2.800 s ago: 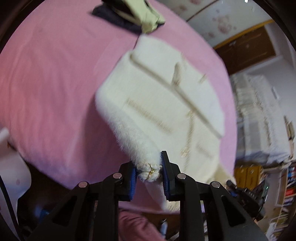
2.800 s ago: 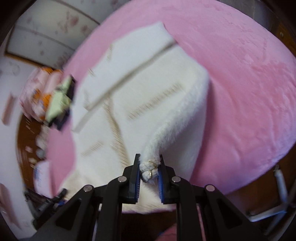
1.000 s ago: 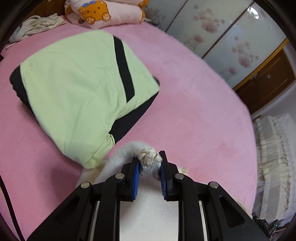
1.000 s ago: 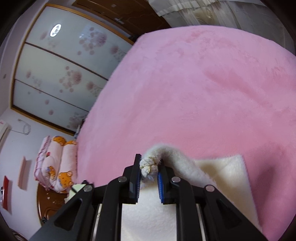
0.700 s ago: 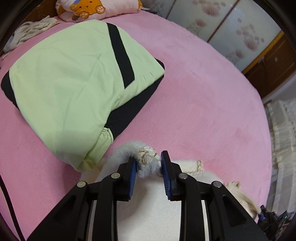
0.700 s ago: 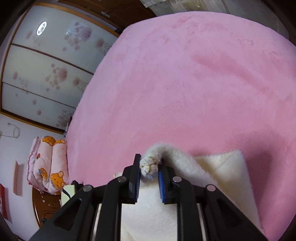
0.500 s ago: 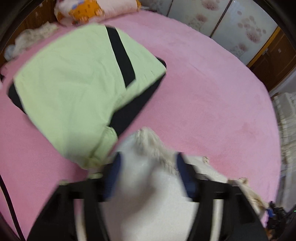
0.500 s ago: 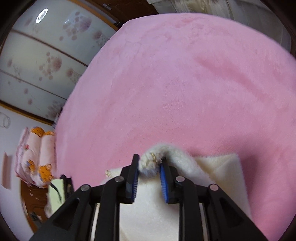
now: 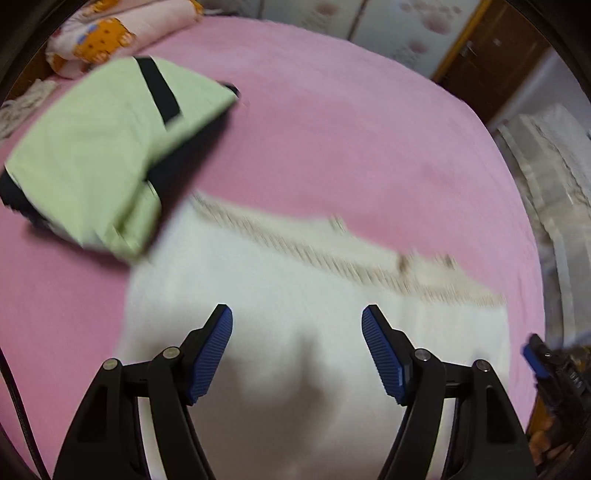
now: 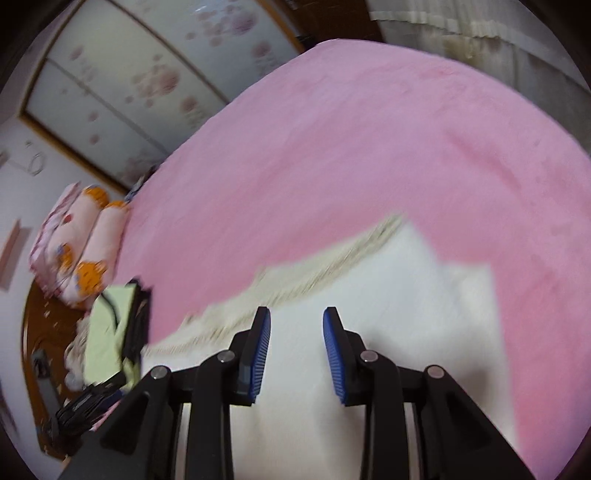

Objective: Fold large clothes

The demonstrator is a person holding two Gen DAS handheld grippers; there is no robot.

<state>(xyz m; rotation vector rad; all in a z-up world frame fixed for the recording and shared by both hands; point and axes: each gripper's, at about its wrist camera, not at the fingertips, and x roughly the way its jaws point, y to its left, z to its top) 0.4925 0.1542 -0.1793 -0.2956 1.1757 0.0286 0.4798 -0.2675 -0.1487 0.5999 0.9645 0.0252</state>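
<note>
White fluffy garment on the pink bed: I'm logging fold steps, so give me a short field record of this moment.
garment: white fluffy garment, lying folded on the pink bedspread, trimmed edge on the far side
left gripper: left gripper open, nothing between its fingers, above the garment
right gripper: right gripper jaws have just been opening, nothing between them, above the garment
neighbour: green and black folded garment, at the white one's far left corner
background: bear-print bedding

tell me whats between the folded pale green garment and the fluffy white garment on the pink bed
Nothing: in the left wrist view the green garment meets the white garment on the pink bed.
</note>
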